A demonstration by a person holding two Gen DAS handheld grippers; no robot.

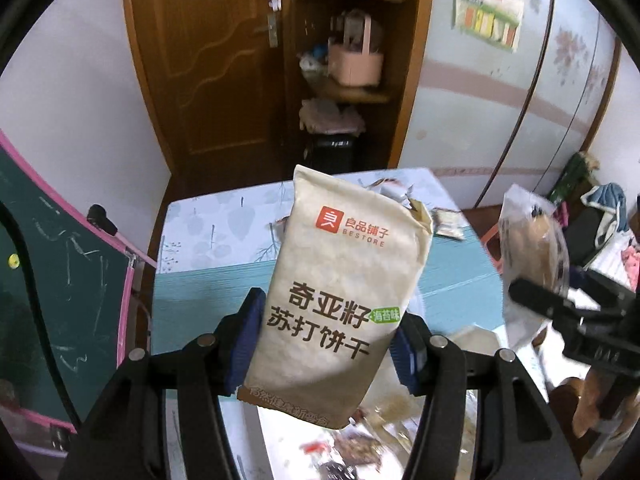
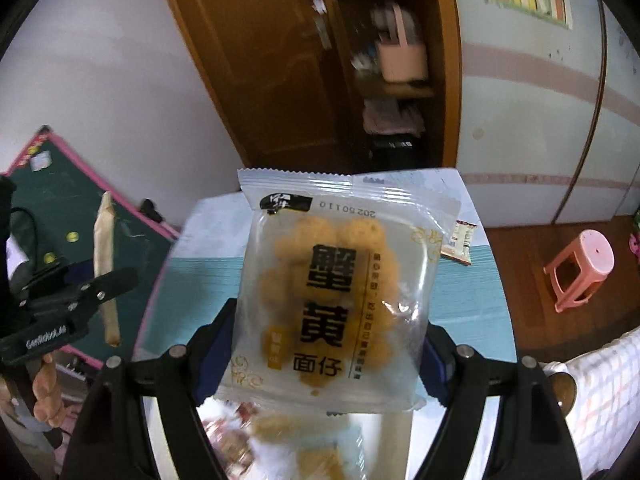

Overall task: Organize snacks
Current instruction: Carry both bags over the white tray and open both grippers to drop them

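Snacks fill both views, one pack per hand-held gripper. The left hand-held gripper is clamped on a beige cracker pack, its blue pads pressing the pack's two sides near the lower half; the pack stands upright with a slight lean, lifted above the surface. The right hand-held gripper is clamped the same way on a clear noodle snack pack showing golden pieces inside, held upright above the same blue-covered surface.

Only the left view shows the noodle snack pack from the side, off to the right of its gripper, pinched in the other gripper's black fingers. Only the right view shows the cracker pack edge-on, a thin beige strip to the left, gripped by the left tool's fingers, with the person's hand below it.

Beyond the right gripper, a small wrapped snack lies near the far right edge of the surface; the left view also catches it. A pink stool on the floor appears only in the right view. Blurred packets lie below the left gripper.
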